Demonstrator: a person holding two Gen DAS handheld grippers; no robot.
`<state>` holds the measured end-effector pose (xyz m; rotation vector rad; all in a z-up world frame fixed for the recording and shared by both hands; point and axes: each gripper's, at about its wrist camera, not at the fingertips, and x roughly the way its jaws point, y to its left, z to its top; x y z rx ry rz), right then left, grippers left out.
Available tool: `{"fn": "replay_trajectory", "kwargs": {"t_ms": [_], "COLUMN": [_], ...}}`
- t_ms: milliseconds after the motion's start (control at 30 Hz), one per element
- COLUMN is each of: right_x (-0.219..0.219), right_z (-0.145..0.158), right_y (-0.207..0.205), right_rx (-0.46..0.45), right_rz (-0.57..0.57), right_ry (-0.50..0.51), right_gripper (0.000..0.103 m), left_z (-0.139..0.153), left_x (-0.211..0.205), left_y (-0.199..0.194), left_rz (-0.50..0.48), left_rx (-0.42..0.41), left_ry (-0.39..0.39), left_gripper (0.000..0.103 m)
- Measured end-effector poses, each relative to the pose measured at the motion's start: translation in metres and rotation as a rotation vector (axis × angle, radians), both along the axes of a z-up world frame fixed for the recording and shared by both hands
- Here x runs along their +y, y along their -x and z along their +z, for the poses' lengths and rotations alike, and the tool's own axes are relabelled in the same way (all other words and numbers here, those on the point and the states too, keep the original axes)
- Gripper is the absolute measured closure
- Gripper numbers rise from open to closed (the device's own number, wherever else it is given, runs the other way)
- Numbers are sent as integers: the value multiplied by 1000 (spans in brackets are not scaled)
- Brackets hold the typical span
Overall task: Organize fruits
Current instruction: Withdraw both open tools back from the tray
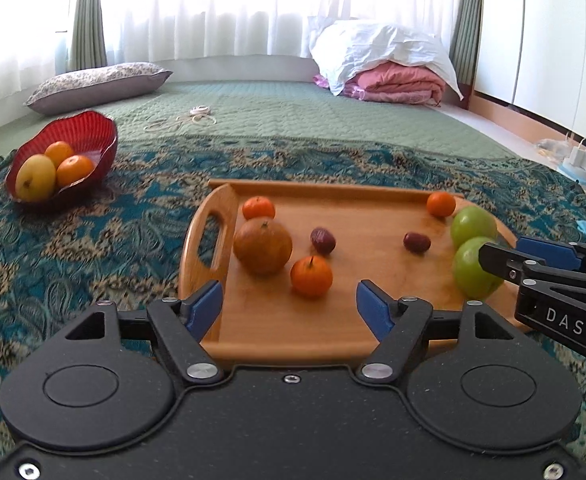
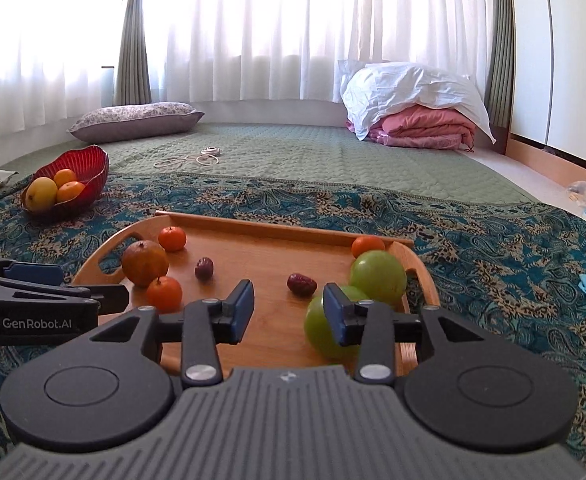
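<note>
Tangerine point(image 1: 311, 276) just beyond parted left fingers point(image 1: 203, 310), untouched, on tray point(image 1: 333, 334).

Daylight came through the sheer curtains point(image 2: 273, 28) at the back, blown out to pure white in both views. Room was bright, shadows soft; fruits cast only faint ones on the wooden tray point(image 1: 333, 320). Strong fisheye bending at the edges, dark vignette in the corners. Slight softness overall, patterned blanket point(image 1: 73, 248) smeared near the left edge.
</note>
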<state>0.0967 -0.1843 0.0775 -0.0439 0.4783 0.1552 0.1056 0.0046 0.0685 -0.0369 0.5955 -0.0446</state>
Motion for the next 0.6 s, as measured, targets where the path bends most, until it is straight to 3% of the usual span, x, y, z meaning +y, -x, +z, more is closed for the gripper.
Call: {"fn": "replay_trajectory", "kwargs": {"t_ms": [333,400,600], "right_x": [0,0,1], "right_z": [-26,-30,-45], "right_y": [22,25,32], "right_rx": [9,11,29], "right_rz": [-34,-40,-40], "right_ry": [-4,-3,17], "right_gripper": [41,41,41], "left_z": [-31,-36,-49], "left_x": [3,3,0], "left_y": [14,16,21], "left_rz": [40,44,45], "left_rx": [57,64,70], "left_ry": [-25,-24,-46], "left_gripper": [30,24,23]}}
